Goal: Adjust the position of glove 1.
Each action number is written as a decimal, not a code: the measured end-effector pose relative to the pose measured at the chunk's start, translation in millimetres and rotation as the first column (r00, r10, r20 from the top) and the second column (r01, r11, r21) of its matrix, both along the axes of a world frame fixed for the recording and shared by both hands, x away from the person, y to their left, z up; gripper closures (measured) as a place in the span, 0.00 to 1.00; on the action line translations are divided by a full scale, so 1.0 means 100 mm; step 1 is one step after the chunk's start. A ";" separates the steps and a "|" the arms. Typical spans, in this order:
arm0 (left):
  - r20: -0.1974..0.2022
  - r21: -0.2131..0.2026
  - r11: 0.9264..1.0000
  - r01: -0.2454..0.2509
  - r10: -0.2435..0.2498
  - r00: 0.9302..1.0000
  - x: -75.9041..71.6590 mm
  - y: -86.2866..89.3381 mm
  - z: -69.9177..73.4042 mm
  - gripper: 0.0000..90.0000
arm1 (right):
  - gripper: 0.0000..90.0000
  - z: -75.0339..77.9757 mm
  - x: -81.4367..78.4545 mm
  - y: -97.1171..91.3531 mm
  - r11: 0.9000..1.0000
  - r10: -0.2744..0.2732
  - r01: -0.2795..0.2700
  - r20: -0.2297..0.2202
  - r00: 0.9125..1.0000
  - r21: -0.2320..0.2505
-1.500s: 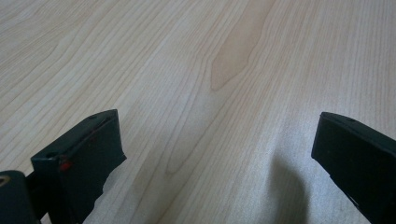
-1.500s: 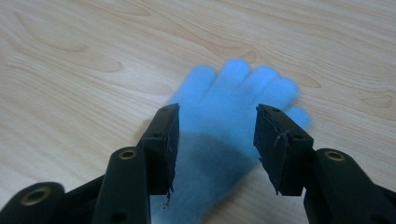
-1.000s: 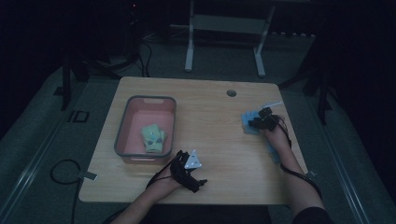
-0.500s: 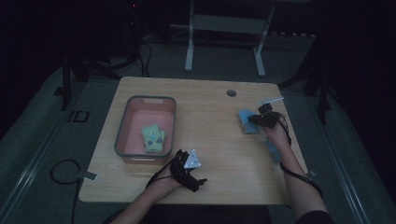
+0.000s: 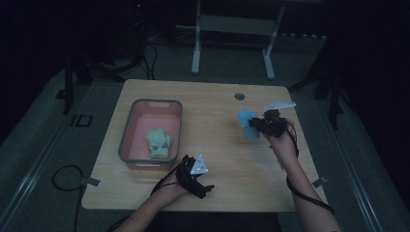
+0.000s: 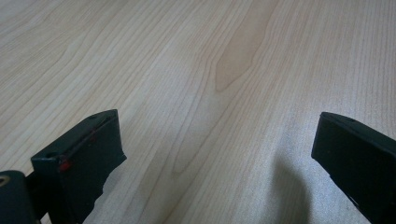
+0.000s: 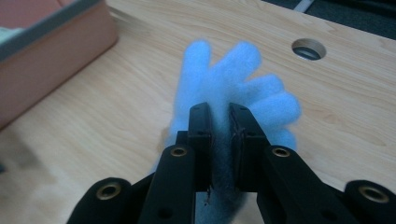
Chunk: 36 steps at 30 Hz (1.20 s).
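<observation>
A fluffy light-blue glove (image 7: 243, 84) with spread fingers hangs lifted off the wooden table (image 5: 217, 145) at the right. My right gripper (image 7: 219, 112) is shut on its lower part, and its jaws have just been closing with the plush between them. In the high view the glove (image 5: 246, 123) sticks out to the left of the right gripper (image 5: 256, 125). My left gripper (image 5: 205, 187) rests near the table's front edge. Its jaws (image 6: 217, 135) stand wide open over bare wood.
A pink bin with a grey rim (image 5: 126, 140) stands at the left of the table, and a pale green soft thing (image 5: 158, 142) lies in it. The bin's corner (image 7: 56, 51) lies left of the glove. A round cable hole (image 5: 239, 96) sits near the far edge.
My right gripper has risen and shifted left with the blue glove, which has come up off the table. The left gripper has stayed where it was.
</observation>
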<state>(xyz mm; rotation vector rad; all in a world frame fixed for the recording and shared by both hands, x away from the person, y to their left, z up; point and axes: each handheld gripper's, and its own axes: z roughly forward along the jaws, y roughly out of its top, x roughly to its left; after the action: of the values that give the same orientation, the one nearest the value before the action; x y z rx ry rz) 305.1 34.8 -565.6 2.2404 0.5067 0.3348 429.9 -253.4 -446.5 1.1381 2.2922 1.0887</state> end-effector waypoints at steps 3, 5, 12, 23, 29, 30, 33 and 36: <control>0.000 -0.001 1.000 0.000 0.000 1.000 0.00 0.00 0.00 0.02 | 0.89 0.06 -0.11 0.06 1.000 0.002 -0.002 0.014 1.000 0.002; 0.002 -0.001 1.000 0.001 -0.001 1.000 0.01 0.00 0.00 0.02 | 0.89 0.08 -0.18 0.10 1.000 -0.002 0.002 0.025 1.000 -0.001; 0.001 -0.001 1.000 0.007 -0.007 1.000 0.01 0.01 0.00 0.02 | 0.89 -0.01 -0.42 0.25 1.000 -0.002 0.002 0.029 1.000 -0.006; 0.005 -0.001 1.000 0.006 -0.006 1.000 0.00 0.01 -0.01 0.02 | 0.88 -0.54 -0.50 0.47 0.999 0.010 -0.012 -0.044 0.999 -0.041; 0.005 -0.001 1.000 0.006 -0.006 1.000 0.01 0.02 -0.01 0.02 | 0.87 -0.86 -0.45 0.47 0.997 0.006 -0.014 -0.111 0.994 -0.072; 0.006 -0.001 1.000 0.005 -0.005 1.000 0.00 0.02 -0.01 0.02 | 0.86 -0.90 -0.45 0.47 0.997 0.004 -0.012 -0.119 0.993 -0.071; 0.007 0.003 1.000 0.006 -0.006 1.000 0.00 0.02 -0.02 0.02 | 0.80 -0.99 -0.42 0.45 0.997 -0.004 -0.007 -0.144 0.990 -0.074; 0.006 0.002 1.000 0.006 -0.006 1.000 0.00 0.02 -0.02 0.02 | 0.76 -1.03 -0.41 0.45 0.997 0.009 -0.019 -0.130 0.991 -0.081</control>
<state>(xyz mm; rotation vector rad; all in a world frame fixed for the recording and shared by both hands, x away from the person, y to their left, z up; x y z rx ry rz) 305.4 36.6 -567.1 2.2420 0.4963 0.3387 388.6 -208.6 -549.3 1.1946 2.4234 0.9412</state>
